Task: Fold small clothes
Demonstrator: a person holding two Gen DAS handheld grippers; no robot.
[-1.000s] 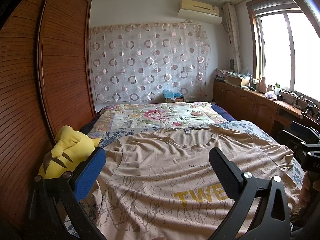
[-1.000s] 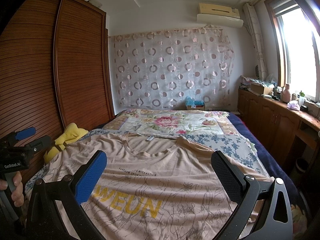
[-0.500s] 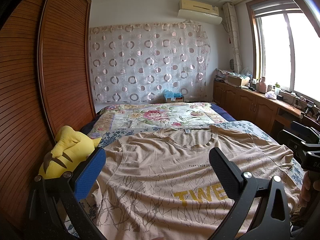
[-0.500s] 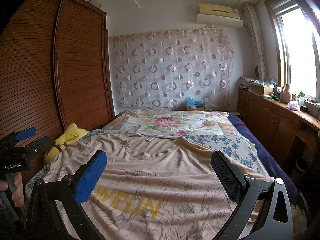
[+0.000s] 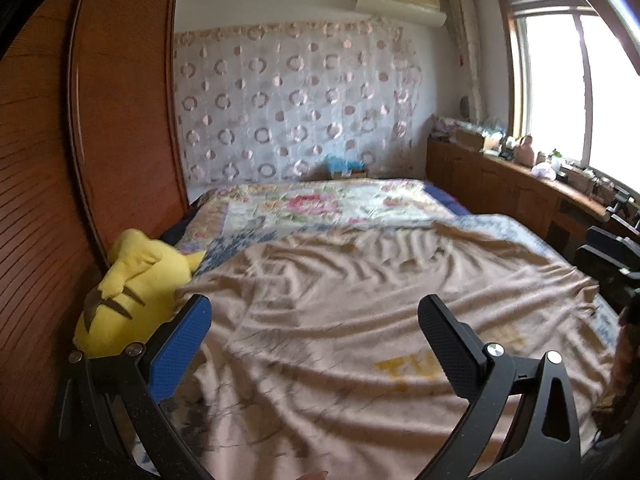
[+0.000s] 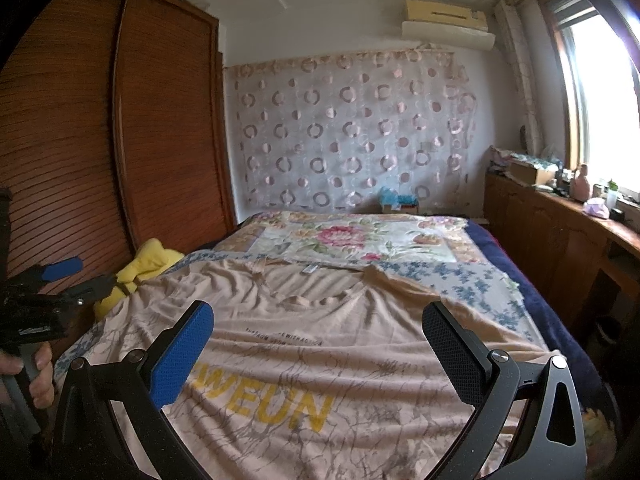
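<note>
Beige T-shirt (image 6: 320,344) flat on bed, wrinkled, yellow lettering; both grippers' jaws spread wide, empty.

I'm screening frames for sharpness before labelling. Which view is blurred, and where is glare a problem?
Left wrist view: motion blur smears the T-shirt and its yellow print; the window is blown out. Right wrist view: sharper, the shirt lettering legible; window glare washes out the upper right corner. Both show fisheye bending.

Bed (image 6: 560,308) with a tan T-shirt (image 6: 320,344) spread flat across the near half

Under the shirt there's a blue-flowered sheet (image 6: 452,276), farther back a rose-print quilt (image 6: 352,238), and a yellow plush toy (image 5: 132,280) sits at the left edge by the wardrobe.
</note>
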